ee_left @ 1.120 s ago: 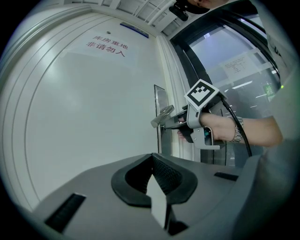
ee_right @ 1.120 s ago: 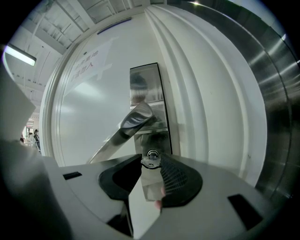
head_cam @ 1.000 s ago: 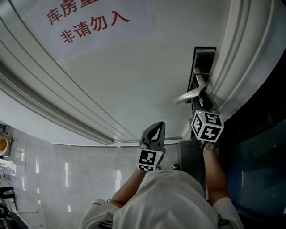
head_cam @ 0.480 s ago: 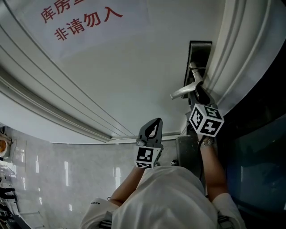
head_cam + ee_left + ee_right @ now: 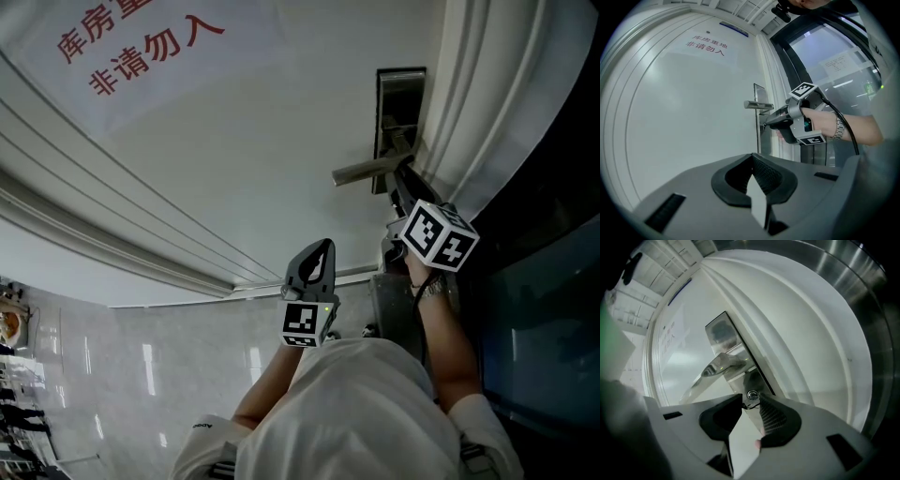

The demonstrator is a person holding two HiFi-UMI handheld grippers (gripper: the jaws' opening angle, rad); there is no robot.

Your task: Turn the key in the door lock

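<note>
The fingers (image 5: 776,420) of the right gripper (image 5: 751,398) sit a little apart. They look to be pinching the small dark head of the key (image 5: 750,406) between them. The fingers (image 5: 765,177) of the left gripper (image 5: 751,158) are pressed together on nothing. That gripper waits well away from the door handle (image 5: 361,172), out past the handle's free end.

What is new is that the right gripper has rolled about its own line. You can see it in its marker cube (image 5: 437,236), whose faces sit at a different slant than a second ago. The gripper has stayed just under the handle. Since the fingers seem to be on the key, I think the key has gone part of the way round. The turn is started but maybe not done.

The white door (image 5: 262,141) is the biggest thing. On it, the metal lock plate (image 5: 398,94) sits behind the handle. Just under the handle's thick end is the round lock (image 5: 751,394), and the key is stuck in it. The key's long way goes straight into the door, about level. Its tip is inside the lock and its head points back toward the person.
</note>
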